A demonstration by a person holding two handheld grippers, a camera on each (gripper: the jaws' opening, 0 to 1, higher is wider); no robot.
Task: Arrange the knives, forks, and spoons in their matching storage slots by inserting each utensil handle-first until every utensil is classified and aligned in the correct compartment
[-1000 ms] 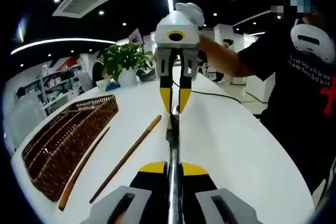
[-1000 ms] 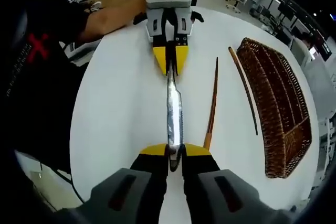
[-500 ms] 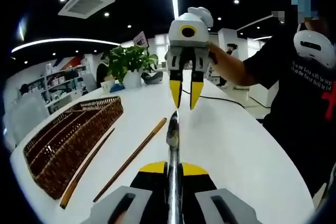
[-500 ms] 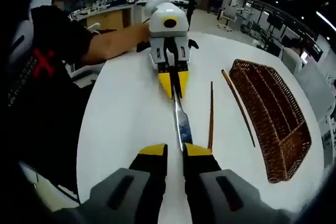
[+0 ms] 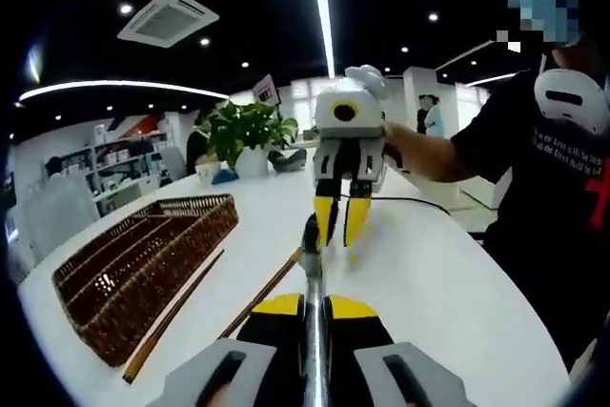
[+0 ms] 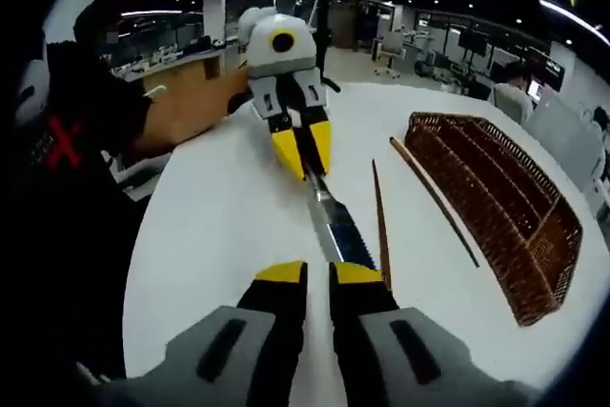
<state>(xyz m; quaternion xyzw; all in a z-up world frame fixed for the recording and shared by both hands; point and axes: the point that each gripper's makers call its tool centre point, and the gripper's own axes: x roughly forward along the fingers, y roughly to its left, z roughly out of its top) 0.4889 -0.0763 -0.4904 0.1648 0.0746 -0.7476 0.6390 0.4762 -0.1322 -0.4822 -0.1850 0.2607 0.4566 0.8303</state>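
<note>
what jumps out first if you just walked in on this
A metal knife held in the air between two facing grippers: the left gripper is shut on its handle, while the right gripper stands open beside its tip. A brown wicker tray lies on the white table, two wooden sticks beside it.

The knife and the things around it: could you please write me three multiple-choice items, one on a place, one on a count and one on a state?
1. Where do the wooden sticks lie?
A. Inside the basket
B. On the table beside the basket
C. In the right gripper

2. How many wooden sticks are there?
A. One
B. Two
C. Four

3. Which gripper grips the knife?
A. Left
B. Right
C. Both

Key: 1 B, the wooden sticks lie on the table next to the basket. 2 B, two lie side by side. 3 A, the left gripper is clamped on the knife, while the right gripper has its jaws apart around nothing.
</note>
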